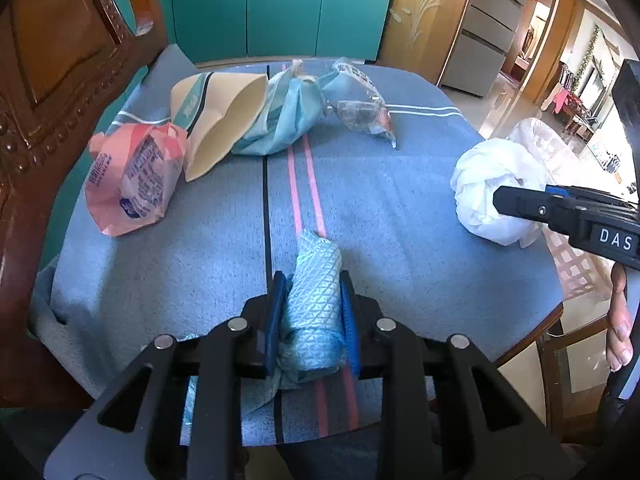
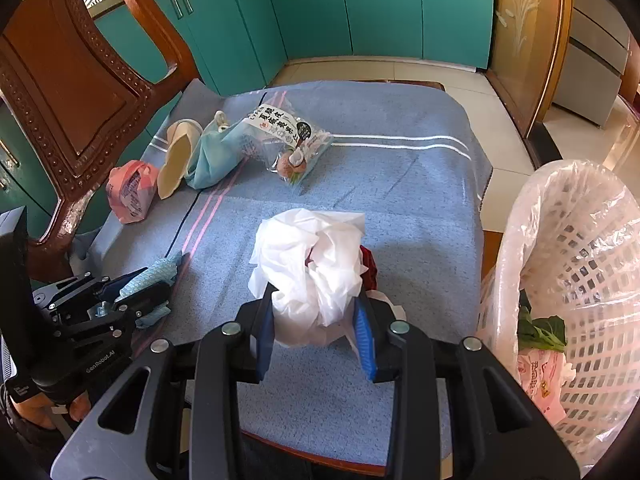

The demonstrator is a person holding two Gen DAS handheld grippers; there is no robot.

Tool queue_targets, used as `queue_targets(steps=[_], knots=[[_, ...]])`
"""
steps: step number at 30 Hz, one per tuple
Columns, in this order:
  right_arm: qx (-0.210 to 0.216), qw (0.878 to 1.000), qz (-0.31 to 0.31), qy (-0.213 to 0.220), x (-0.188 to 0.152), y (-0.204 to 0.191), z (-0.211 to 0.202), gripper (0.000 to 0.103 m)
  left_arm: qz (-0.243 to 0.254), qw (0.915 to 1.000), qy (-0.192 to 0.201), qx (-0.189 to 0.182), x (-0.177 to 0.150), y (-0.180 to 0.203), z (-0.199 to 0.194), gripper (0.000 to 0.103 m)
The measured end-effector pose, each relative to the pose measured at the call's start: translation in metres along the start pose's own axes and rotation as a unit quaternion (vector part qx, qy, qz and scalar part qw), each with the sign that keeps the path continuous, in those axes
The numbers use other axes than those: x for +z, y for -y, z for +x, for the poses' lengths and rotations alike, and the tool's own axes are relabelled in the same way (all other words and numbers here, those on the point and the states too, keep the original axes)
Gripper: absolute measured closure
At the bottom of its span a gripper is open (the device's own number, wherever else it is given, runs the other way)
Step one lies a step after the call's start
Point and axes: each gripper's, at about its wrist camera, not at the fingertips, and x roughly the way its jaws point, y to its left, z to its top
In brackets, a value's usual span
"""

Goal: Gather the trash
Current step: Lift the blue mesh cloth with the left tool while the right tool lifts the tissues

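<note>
My left gripper [image 1: 313,284] is shut on a crumpled light-blue textured cloth [image 1: 314,280], low over the blue table cover; it also shows in the right wrist view [image 2: 132,280]. My right gripper [image 2: 316,300] is shut on a crumpled white plastic bag [image 2: 312,264], also seen in the left wrist view [image 1: 488,184]. At the far side lie a pink printed bag [image 1: 132,180], a tan paper bag [image 1: 216,120], a light-blue bag [image 1: 288,116] and a clear printed wrapper [image 1: 360,100]. A white mesh bin [image 2: 584,280] lined with plastic stands at the right.
A carved wooden chair back [image 1: 52,80] rises at the table's left. Teal cabinets [image 2: 360,8] stand beyond the table. The bin holds green leaves [image 2: 540,328] and a pink wrapper [image 2: 536,376]. The blue table cover [image 2: 380,184] is bare between the far trash and the grippers.
</note>
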Motion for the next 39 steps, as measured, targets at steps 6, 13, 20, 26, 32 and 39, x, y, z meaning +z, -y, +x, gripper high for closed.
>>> queue_targets(steps=[6,13,20,26,32,39], knots=[[-0.001,1.0,-0.002,-0.005,0.0,-0.001,0.003,0.068,0.013,0.9999,-0.007,0.008,-0.002,0.004,0.007,0.053],[-0.006,1.0,-0.003,-0.01,0.0,-0.001,0.006,0.068,0.034,0.9992,-0.007,0.018,-0.007,0.015,0.011,0.048],[-0.007,1.0,-0.004,-0.011,0.0,-0.003,0.008,0.068,0.013,0.999,0.008,0.041,-0.006,0.009,0.005,0.075],[-0.007,1.0,-0.003,-0.012,0.0,-0.002,0.009,0.068,-0.007,0.9983,0.037,0.044,-0.001,0.002,-0.01,0.076],[-0.007,1.0,-0.005,-0.014,-0.001,-0.004,0.011,0.068,-0.014,0.9979,0.045,0.044,0.0,-0.002,-0.017,0.076],[-0.006,1.0,-0.004,-0.014,-0.002,-0.003,0.011,0.068,-0.016,0.9981,0.04,0.043,-0.003,-0.002,-0.015,0.076]])
